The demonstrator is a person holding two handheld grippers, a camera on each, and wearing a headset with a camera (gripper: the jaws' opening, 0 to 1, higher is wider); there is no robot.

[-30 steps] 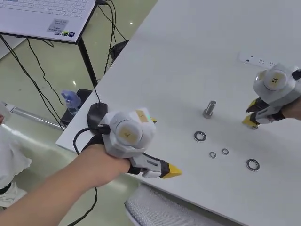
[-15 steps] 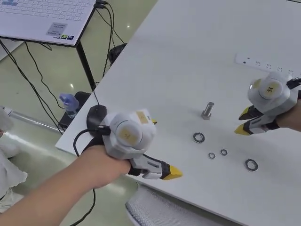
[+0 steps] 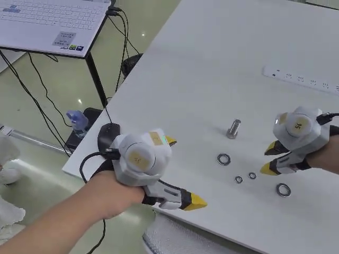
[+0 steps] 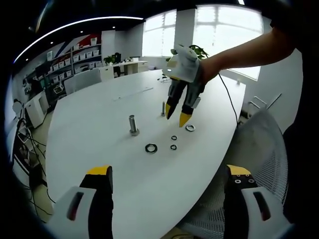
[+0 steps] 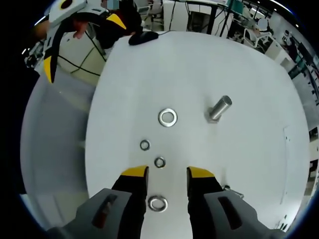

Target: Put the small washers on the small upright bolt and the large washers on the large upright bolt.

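Hovering spread and empty above the table [image 3: 212, 63], the right claw [image 3: 267, 160] frames a large washer [image 5: 157, 203] between its jaws, probably lining up to pinch it. The other washers lie flat just ahead, near the large bolt [image 3: 233, 128]. The left claw [image 3: 184, 171], also spread, hangs at the table's edge.

Upper centre of the head view, the table [image 3: 212, 58] lies bare; the upright bolt [image 3: 233, 128] (mid-right) and power strip [image 3: 302, 79] obstruct.

This is an office meeting room. There is a big white table [image 3: 212, 69], a laptop [image 3: 47, 21] on a stand, a power strip [image 3: 302, 79], a mesh chair [image 4: 256, 142], shelves [image 4: 62, 64] and large windows [image 4: 229, 25].
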